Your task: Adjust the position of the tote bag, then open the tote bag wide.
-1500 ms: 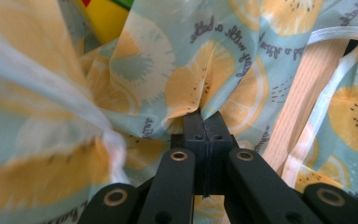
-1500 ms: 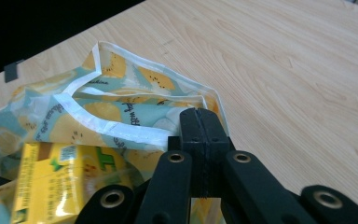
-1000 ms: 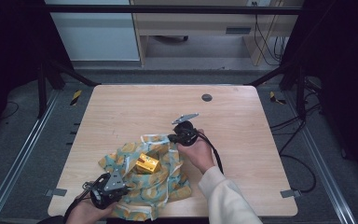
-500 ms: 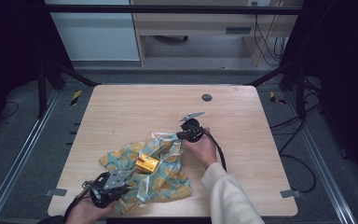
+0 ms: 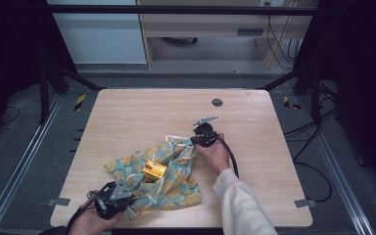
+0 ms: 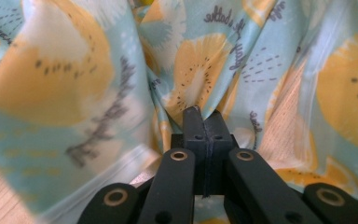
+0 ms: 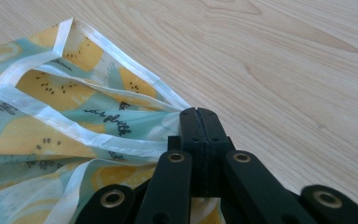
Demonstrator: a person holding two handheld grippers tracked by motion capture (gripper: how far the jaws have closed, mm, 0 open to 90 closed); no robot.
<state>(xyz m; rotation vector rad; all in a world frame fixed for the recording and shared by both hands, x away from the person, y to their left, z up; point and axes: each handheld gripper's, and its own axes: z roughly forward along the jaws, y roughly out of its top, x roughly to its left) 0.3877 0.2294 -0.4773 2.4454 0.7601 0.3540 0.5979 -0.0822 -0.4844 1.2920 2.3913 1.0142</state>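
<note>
Where the light wooden tabletop (image 5: 142, 117) runs toward its near edge, a thin light-blue cloth printed with yellow citrus slices and dark script (image 5: 176, 183) lies crumpled, spread from the near-left part toward the middle. Wrapped loosely around a small shiny gold box (image 5: 155, 169), which sits in a hollow at the cloth's centre with its top uncovered.

Left gripper (image 5: 127, 192) low at the near-left edge of the tabletop, held in a hand (image 5: 90, 223) entering from the bottom. Jaws pressed together on a fold of the cloth (image 6: 186, 88); seen in the left gripper view with fabric bunching up from between the black tips (image 6: 204, 122) and draping away on both sides.

Right gripper (image 5: 194, 140) near the middle of the tabletop, grey plate on top, black cable looping back past the right hand (image 5: 215, 152) and a cream sleeve (image 5: 242, 205). Jaws closed on the far-right corner of the cloth; in the right gripper view (image 7: 199, 122) the white-hemmed edges (image 7: 79, 126) gather into the tips, with bare wood (image 7: 284, 70) beyond and to the side. Corner lifted slightly and pulled taut toward the gripper.

Small dark round disc (image 5: 217, 102) set in the tabletop near the far edge, well apart from the cloth.
</note>
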